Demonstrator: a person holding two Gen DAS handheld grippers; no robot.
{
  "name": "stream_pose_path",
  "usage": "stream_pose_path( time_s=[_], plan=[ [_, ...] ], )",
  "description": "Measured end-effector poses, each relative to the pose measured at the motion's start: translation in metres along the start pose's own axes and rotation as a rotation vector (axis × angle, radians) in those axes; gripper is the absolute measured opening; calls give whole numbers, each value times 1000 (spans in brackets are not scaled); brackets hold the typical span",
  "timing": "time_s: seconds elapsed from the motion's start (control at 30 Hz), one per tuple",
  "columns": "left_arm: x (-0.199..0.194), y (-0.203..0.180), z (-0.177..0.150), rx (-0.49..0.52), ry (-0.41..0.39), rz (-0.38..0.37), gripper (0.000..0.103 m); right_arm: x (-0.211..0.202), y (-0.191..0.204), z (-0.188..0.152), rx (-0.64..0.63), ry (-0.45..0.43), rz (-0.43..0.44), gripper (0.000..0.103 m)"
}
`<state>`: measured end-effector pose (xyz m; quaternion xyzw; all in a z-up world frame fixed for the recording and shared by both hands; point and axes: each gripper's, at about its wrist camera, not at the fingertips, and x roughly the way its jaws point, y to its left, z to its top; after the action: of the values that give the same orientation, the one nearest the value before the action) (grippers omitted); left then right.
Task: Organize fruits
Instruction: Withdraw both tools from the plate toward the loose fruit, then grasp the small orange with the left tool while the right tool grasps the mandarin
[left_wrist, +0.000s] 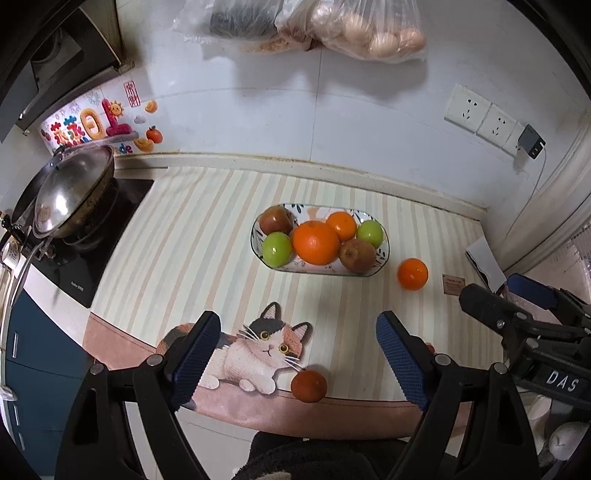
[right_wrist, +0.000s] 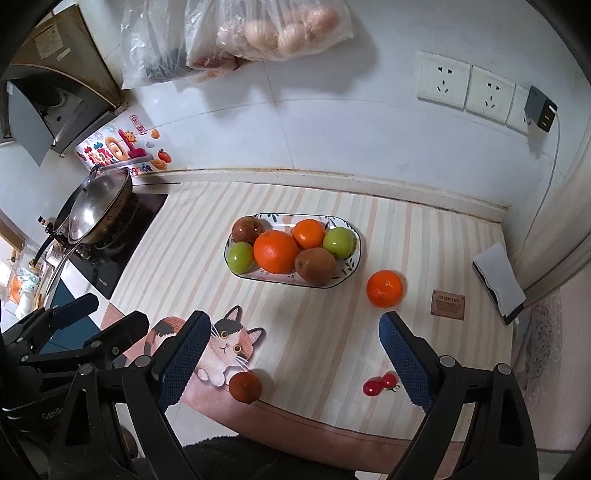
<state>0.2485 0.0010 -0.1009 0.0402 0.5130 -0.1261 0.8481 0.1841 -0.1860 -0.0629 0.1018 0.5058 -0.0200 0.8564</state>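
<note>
Left gripper (left_wrist: 297, 354) held above counter, angled steeply downward, jaws spread wide, nothing gripped between blue ribbed pads (left_wrist: 195, 356). Right gripper (right_wrist: 295, 356) held alongside at similar downward tilt, jaws likewise spread wide and empty, blue pads (right_wrist: 404, 360) clear of any contact. Each gripper seen at edge of other's view: right gripper at right side of left wrist view, left gripper at left side of right wrist view. Both poised apart, side by side.

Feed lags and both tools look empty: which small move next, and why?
Probably lower the right tool, jaws open and empty, toward the loose orange beside the dish. The dish already holds six fruits, while that orange, a darker small fruit and two cherry tomatoes lie outside.
</note>
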Motion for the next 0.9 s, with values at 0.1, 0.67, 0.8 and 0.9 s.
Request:
stream_pose_path(
  time_s=[0.1,0.67,0.8,0.9],
  plan=[
    [17,1,-3,-8,50,-1,86,14,-14,-3,37,33,-1,95],
    [223,4,-87,-106,645,-107,86,139,-106,-66,265,348,-41,95],
    [238,4,-93,-133,663,-110,57,149,-109,-68,262,368,-53,95],
    [236,-1,-94,-131,647,-110,53,157,-113,-65,264,377,-55,95]
  ],
)
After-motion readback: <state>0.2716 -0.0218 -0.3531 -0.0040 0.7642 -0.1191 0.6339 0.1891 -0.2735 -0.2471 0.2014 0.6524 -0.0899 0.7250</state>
